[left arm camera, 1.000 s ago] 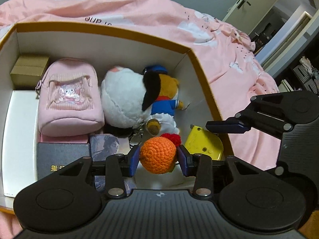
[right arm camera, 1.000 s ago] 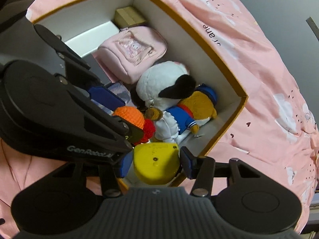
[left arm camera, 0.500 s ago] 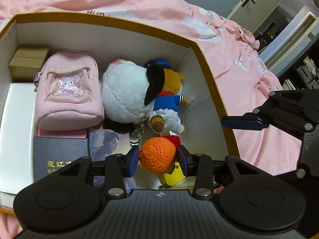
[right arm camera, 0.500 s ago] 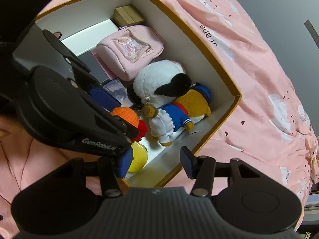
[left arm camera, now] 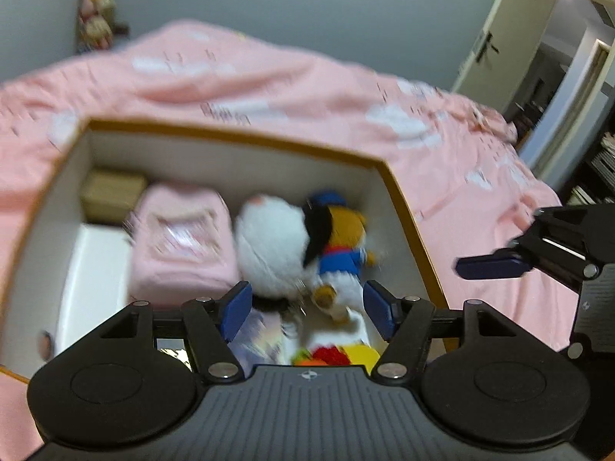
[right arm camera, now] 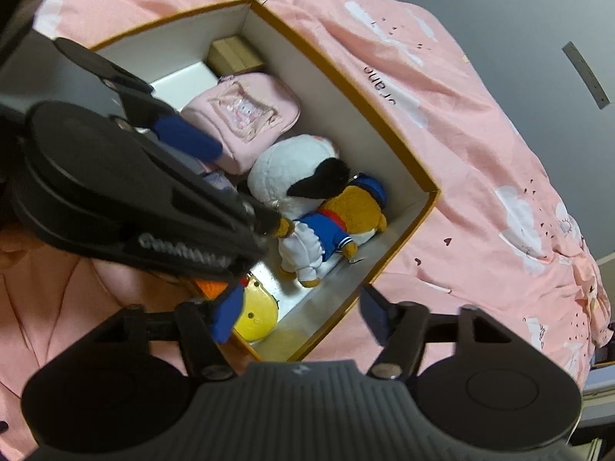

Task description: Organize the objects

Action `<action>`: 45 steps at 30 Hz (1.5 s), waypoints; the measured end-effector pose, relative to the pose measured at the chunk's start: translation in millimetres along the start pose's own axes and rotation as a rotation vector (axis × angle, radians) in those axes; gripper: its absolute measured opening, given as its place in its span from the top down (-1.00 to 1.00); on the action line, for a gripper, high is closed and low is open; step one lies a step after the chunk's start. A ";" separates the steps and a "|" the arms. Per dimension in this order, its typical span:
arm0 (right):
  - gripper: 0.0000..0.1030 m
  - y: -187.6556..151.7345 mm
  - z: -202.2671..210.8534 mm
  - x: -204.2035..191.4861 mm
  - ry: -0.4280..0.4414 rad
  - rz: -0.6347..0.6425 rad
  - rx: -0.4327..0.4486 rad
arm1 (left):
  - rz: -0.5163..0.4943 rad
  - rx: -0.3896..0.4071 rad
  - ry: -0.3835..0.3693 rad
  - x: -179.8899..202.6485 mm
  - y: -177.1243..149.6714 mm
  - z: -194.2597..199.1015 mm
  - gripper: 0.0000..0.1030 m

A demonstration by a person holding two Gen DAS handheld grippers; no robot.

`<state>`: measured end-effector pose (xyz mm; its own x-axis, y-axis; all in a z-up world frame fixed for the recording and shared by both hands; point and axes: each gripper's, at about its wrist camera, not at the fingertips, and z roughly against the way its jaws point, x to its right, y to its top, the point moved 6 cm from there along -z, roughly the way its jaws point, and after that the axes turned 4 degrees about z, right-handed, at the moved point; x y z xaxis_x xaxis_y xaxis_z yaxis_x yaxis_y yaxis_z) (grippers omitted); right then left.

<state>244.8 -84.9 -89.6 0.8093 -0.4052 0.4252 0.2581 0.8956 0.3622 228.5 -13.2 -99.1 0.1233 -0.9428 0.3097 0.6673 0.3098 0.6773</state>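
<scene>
A pink bedspread (right arm camera: 480, 123) with white cloud prints covers the bed, and on it sits an open cardboard box (right arm camera: 384, 115) with an orange rim and white inner walls. The left gripper (left arm camera: 307, 309) hangs over the near end of the box, its blue-padded jaws spread wide with nothing between them. Just below and behind its fingertips, at the box's near corner, lie the orange crocheted ball (left arm camera: 307, 359) with its red part and, touching it, a yellow object (right arm camera: 255, 313). Ahead of the left gripper are a white plush (left arm camera: 269, 249) and a sailor-suited bear (right arm camera: 346, 219) pressed together, with a pink pouch (left arm camera: 180, 246) to their left and a small tan box (left arm camera: 109, 192) in the far corner. The right gripper (right arm camera: 300, 315) hovers above the box's near right rim, jaws apart and empty.
</scene>
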 end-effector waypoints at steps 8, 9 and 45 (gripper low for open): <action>-0.53 -0.9 25.8 5.4 -0.033 -0.121 0.081 | -0.090 0.250 0.090 8.8 14.8 53.9 -0.71; -0.53 -1.3 28.9 5.5 -0.036 -0.142 0.092 | -0.102 0.274 0.095 10.4 15.6 60.0 -0.71; -0.97 -27.3 124.1 -52.4 -0.260 -0.731 0.598 | -0.148 0.381 0.305 -38.6 -28.8 135.5 -0.83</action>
<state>129.9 -110.9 -18.9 0.3967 -0.9151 0.0721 0.2818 0.1961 0.9392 105.0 31.0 -40.1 0.2947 -0.9554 0.0213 0.3854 0.1392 0.9122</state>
